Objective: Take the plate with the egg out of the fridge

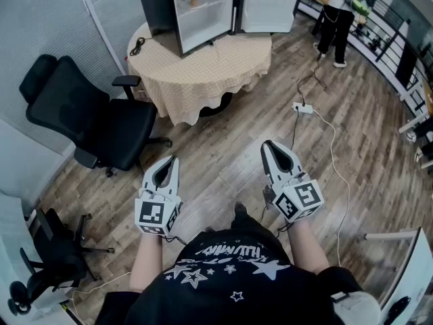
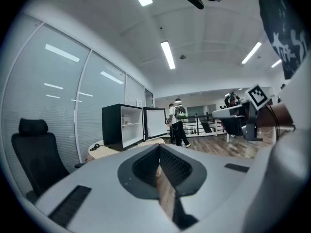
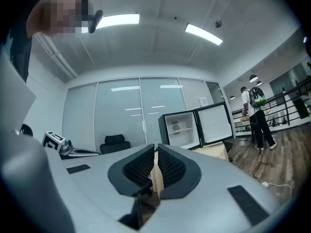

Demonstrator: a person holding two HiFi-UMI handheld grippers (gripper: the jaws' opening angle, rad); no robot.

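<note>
No brand or label can be read anywhere. The person's black T-shirt (image 1: 233, 276) carries white stars and a band of white lettering. The head view shows it upside down and too distorted to read. The cube on each gripper bears black-and-white square markers, no words. A small white notice (image 3: 203, 101) on the glass partition is too small to read.

The small black fridge (image 1: 159, 9) stands on a round table under a beige checked tablecloth (image 1: 203, 73). Its door (image 1: 270, 4) stands wide open and the inside is white. The plate with the egg (image 1: 194, 2) sits on the upper shelf: a small pale plate with an orange-brown lump on it. From here the egg's outline cannot be made out. It is well apart from both grippers.

The white-and-grey left gripper (image 1: 174, 160) and the matching right gripper (image 1: 268, 143) are held out over the wooden floor, well short of the table. On each, the 2 ribbed black pads are pressed together with nothing between them.

The fridge's top is cut off by the head view's upper edge. 1 black office chair (image 1: 95, 114) stands left of the table. A 2nd black chair (image 1: 54, 256) is cut off at the lower left. A white power strip (image 1: 302, 107) lies on the floor. A 2nd person (image 1: 336, 19) stands at the upper right, partly out of frame.
</note>
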